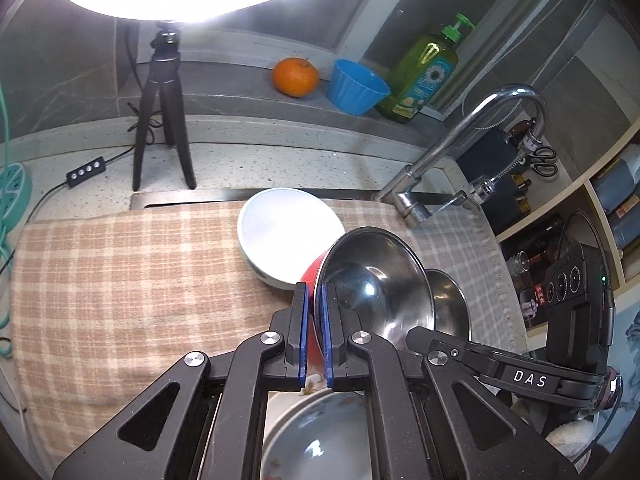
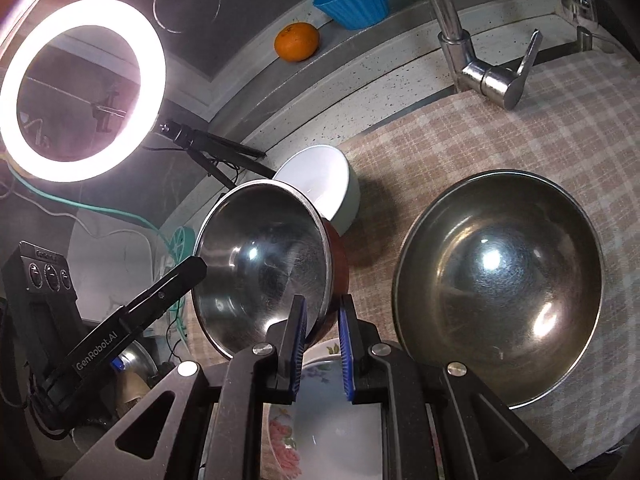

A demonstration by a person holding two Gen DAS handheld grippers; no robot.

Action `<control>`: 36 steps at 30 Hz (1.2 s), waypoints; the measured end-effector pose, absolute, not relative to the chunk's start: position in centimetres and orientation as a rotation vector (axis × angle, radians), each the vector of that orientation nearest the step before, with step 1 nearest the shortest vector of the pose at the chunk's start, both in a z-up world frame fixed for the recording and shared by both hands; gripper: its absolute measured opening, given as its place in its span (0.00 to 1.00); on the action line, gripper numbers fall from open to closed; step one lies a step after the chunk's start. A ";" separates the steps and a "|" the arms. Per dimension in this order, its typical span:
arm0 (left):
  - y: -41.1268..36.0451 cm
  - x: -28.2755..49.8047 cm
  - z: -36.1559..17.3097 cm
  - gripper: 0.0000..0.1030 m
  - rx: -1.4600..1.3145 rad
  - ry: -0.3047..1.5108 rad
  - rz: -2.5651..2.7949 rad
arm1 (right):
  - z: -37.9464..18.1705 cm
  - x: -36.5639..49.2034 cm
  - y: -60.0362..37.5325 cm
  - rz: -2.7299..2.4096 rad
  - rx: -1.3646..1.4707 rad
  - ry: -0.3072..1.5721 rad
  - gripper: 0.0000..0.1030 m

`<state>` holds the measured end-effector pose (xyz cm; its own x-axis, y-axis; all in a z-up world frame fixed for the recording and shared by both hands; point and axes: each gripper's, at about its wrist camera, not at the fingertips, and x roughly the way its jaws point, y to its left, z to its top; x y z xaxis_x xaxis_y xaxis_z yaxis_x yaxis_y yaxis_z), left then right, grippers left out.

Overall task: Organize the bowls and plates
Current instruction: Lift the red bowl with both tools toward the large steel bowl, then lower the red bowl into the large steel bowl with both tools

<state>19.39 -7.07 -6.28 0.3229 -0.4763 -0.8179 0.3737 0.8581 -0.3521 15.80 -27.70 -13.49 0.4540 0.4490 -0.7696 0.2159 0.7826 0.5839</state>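
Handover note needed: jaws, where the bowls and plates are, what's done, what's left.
Left gripper: jaws shut on the rim of the red-outside steel bowl, held tilted.
Right gripper: jaws shut on the same bowl's opposite rim.
Larger plain steel bowl and white ceramic bowl sit on the checked cloth; floral plate lies below the grippers.
Done: nothing visibly stacked.
Left: probably set the held bowl down, then group bowls and plate.

A lit ring light [image 2: 82, 90] stands on a black tripod [image 1: 162, 108] on the speckled worktop [image 1: 256, 164]. An orange [image 1: 295, 76] and green soap bottle [image 1: 424, 76] sit on the ledge behind the chrome faucet [image 1: 452, 148]; a checked cloth [image 1: 120, 280] covers the sink
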 end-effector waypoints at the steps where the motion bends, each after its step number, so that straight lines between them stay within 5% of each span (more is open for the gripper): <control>1: -7.4 19.2 -6.2 0.04 -0.103 1.109 -0.564 | -13.4 15.5 -28.2 0.156 0.693 1.113 0.14; 36: -17.8 14.8 -11.5 0.05 -0.017 1.232 -0.629 | -17.0 11.2 -38.4 -0.002 0.603 1.147 0.13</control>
